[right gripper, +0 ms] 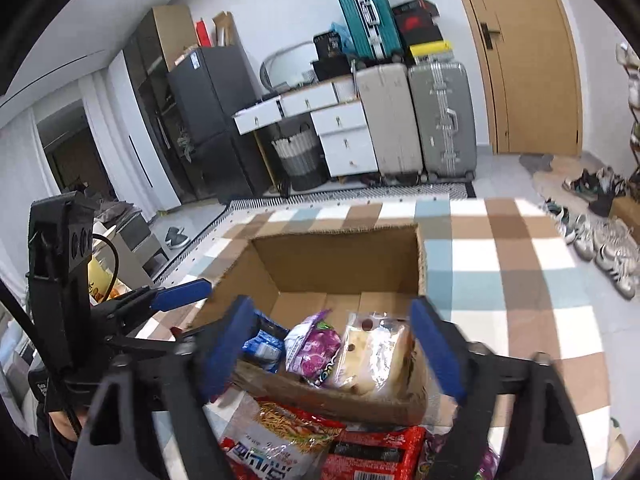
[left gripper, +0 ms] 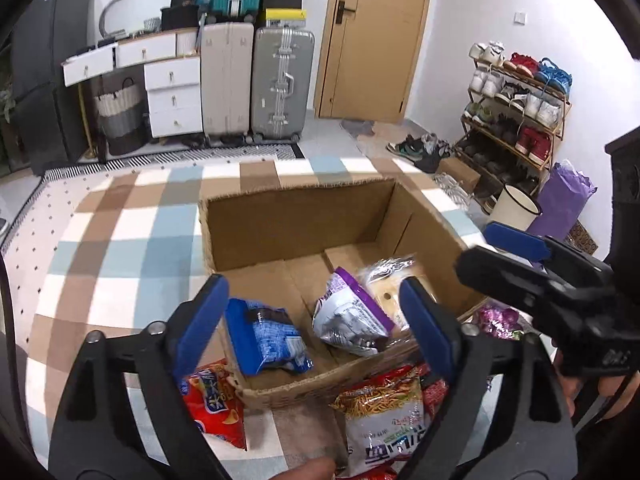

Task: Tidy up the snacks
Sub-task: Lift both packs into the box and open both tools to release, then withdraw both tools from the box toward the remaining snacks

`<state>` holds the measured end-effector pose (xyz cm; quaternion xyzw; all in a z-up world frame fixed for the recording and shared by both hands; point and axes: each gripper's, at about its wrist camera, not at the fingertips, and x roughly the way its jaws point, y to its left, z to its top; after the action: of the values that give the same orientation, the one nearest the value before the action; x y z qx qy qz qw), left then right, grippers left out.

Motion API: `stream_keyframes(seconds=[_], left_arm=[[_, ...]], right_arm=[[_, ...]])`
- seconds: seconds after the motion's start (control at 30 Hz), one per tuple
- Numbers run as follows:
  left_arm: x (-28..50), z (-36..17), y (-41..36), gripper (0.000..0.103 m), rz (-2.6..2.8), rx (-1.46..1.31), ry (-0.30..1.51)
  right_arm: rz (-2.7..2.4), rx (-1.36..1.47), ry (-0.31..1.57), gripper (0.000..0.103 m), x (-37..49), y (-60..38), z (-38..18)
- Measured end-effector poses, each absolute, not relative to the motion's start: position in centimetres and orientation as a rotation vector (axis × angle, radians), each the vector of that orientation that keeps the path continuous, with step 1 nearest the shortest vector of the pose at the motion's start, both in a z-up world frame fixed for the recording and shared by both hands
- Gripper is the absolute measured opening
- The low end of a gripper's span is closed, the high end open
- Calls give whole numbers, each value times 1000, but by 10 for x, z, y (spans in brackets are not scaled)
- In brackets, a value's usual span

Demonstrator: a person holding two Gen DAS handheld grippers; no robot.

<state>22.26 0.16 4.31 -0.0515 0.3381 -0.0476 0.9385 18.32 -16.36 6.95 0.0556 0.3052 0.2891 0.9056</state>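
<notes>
Two hand-held claws above an open brown cardboard box (left gripper: 296, 220) standing on a tabletop covered by a checked cloth of blue, brown and white squares (left gripper: 120, 248). The left claw (left gripper: 316, 324) has its blue-padded jaws spread wide, with nothing between the pads; the right claw (right gripper: 344, 348) is likewise spread wide and holds nothing. Both point downward into the near end of the box. Inside, on the box floor, lie three snacks side by side: a blue foil packet (left gripper: 264, 340) at the left, a purple-and-silver pouch (left gripper: 352, 312) in the middle, and a clear plastic bag of pale bread (right gripper: 376, 352) against the right wall. Outside the box, just before its near wall, lie a white-and-red bag of noodle sticks (left gripper: 384, 416), a red crisp packet (left gripper: 212, 404) and a red noodle packet (right gripper: 372, 452).
</notes>
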Motion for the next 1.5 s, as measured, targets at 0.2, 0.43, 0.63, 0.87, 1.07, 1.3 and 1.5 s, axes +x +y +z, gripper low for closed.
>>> stream_keyframes(seconds=[0.2, 0.43, 0.63, 0.87, 1.07, 1.3, 1.5], left_arm=[[196, 60, 3, 102, -89, -107, 661], [161, 67, 10, 102, -71, -111, 665], [131, 59, 19, 102, -70, -131, 687], [105, 36, 20, 102, -69, -139, 739], [88, 20, 22, 102, -72, -163, 775], [81, -2, 20, 102, -65, -177, 825], [89, -18, 17, 102, -59, -181, 871]], right_arm=[[593, 122, 615, 103, 162, -183, 82], [592, 135, 627, 103, 136, -204, 84], [597, 120, 651, 103, 116, -211, 83], [574, 78, 684, 103, 94, -212, 71], [557, 32, 699, 103, 80, -206, 59], [524, 39, 736, 103, 75, -212, 41], [461, 44, 766, 103, 82, -226, 23]])
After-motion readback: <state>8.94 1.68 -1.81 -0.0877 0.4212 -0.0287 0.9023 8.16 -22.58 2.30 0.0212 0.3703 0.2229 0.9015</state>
